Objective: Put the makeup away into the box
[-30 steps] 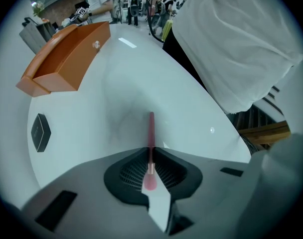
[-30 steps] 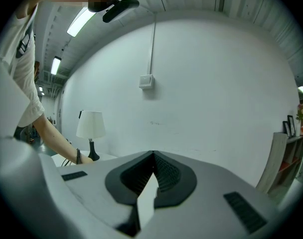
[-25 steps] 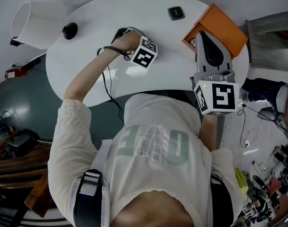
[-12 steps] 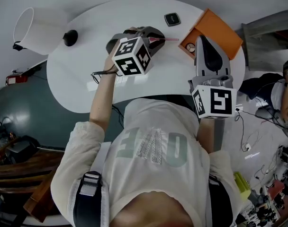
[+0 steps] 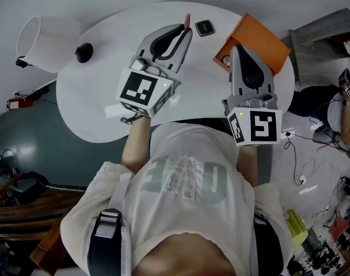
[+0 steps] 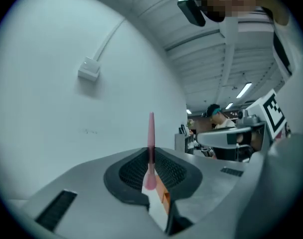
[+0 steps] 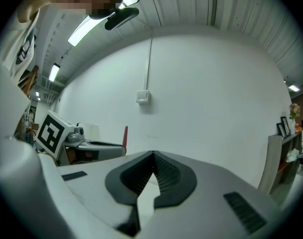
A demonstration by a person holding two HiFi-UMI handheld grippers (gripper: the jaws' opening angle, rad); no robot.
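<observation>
In the head view, the left gripper [image 5: 184, 33] is held above the white counter [image 5: 100, 105], with a slim pink makeup stick [image 5: 187, 19] poking out past its tips, near a small black compact [image 5: 204, 27] lying on the counter. The stick is well apart from the orange box [image 5: 260, 34], which sits open at the counter's right end. The right gripper [image 5: 236, 50] hangs over the box's near corner. In the left gripper view, the jaws are nearly together and pinch the stick [image 6: 151, 133] by its lower end, so it stands upright against the pale wall [image 6: 67, 108]; a sliver of the box [image 6: 164, 197] shows below through the gap. In the right gripper view, the right gripper [image 7: 152, 157] has its jaws together at the tips with nothing between them, and the stick [image 7: 125, 135] shows off to the left.
</observation>
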